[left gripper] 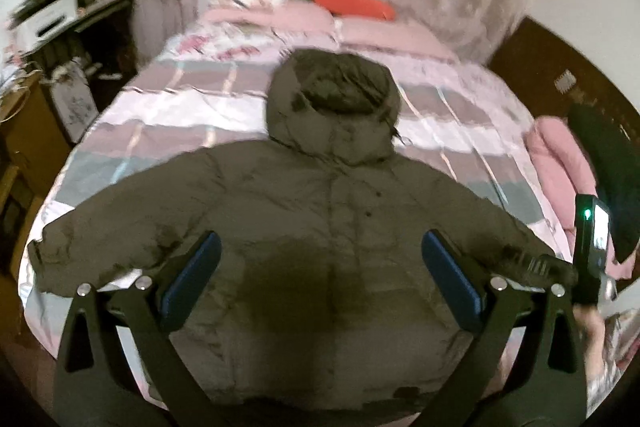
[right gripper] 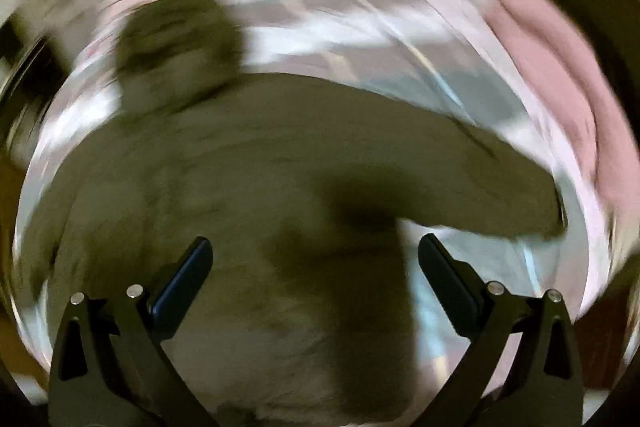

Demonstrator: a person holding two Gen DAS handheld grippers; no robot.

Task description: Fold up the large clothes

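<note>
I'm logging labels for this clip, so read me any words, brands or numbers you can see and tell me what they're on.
No text can be read in either view.
Puffer jacket: no logo or label shows on its front.
Plaque on the dark headboard: too small and blurred to read.
White device on the shelf: any markings are blurred.
Right wrist view: motion blur throughout.

Matt puffy olive cloth jacket (left gripper: 312, 211), smooth striped cotton bedsheet (left gripper: 180, 107)
</note>
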